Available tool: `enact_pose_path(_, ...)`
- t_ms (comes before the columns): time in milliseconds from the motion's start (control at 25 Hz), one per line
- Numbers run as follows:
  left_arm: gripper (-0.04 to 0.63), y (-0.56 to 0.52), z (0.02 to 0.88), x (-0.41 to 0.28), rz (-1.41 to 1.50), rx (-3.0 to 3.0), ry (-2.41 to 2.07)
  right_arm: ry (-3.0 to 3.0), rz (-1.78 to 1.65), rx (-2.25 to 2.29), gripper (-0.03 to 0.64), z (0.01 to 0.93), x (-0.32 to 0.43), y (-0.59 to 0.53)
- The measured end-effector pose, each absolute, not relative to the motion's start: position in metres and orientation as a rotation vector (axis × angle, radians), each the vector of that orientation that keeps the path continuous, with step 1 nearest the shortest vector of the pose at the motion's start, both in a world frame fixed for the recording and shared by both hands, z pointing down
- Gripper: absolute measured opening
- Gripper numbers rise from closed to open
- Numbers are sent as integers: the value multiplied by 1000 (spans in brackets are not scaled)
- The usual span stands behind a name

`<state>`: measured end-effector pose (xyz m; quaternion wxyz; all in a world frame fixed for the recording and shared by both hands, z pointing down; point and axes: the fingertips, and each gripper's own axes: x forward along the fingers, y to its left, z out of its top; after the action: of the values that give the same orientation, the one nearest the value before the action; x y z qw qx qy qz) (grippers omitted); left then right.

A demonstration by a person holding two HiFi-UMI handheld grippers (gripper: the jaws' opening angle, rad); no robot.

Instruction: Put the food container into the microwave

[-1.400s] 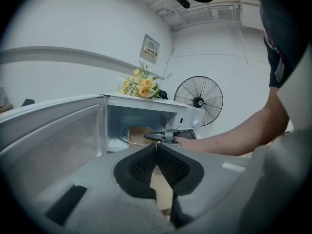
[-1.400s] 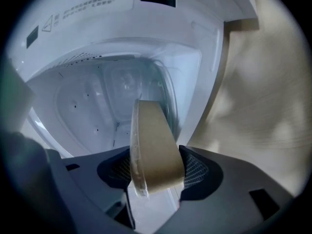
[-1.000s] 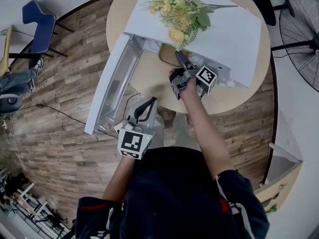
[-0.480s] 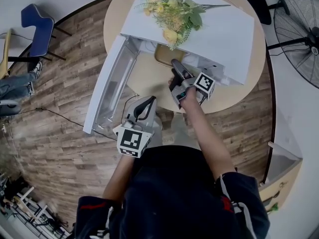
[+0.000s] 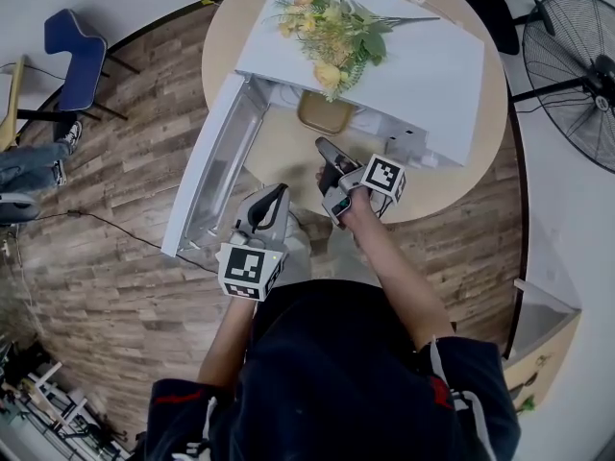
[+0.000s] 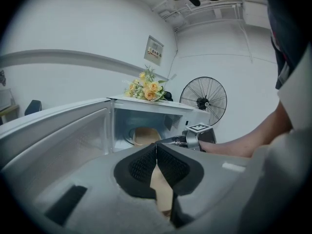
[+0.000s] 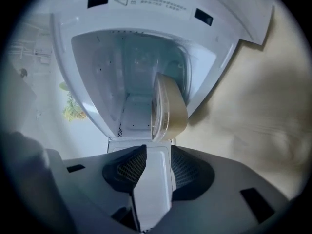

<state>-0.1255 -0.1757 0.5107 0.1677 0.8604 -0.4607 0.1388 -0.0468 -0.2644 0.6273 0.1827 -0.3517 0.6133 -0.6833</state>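
Observation:
The tan food container sits at the front of the white microwave's open cavity, and in the right gripper view the container is just inside the mouth. My right gripper hovers over the table a short way in front of it, open, with nothing between its pads. My left gripper is nearer my body, beside the open door, shut and empty. From the left gripper view I see the container and the right gripper before the cavity.
The microwave stands on a round wooden table with yellow flowers lying on top. Its door swings out to the left over the wood floor. A standing fan is at the right and a blue chair at the left.
My right gripper has drawn back toward me from the container, which stays at the microwave's mouth. The left gripper has hardly moved.

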Motion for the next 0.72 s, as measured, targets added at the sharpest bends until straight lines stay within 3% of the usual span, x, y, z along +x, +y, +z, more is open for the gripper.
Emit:
enact_pose_path(240, 18, -174, 514, -128, 414, 2438, -1323, 1829, -1935, -1049, 36, 632, -57, -265)
enact_pose_path(720, 18, -175, 524, -128, 426, 2420, -1299, 1827, -1879, -1125, 18, 637, -49, -298)
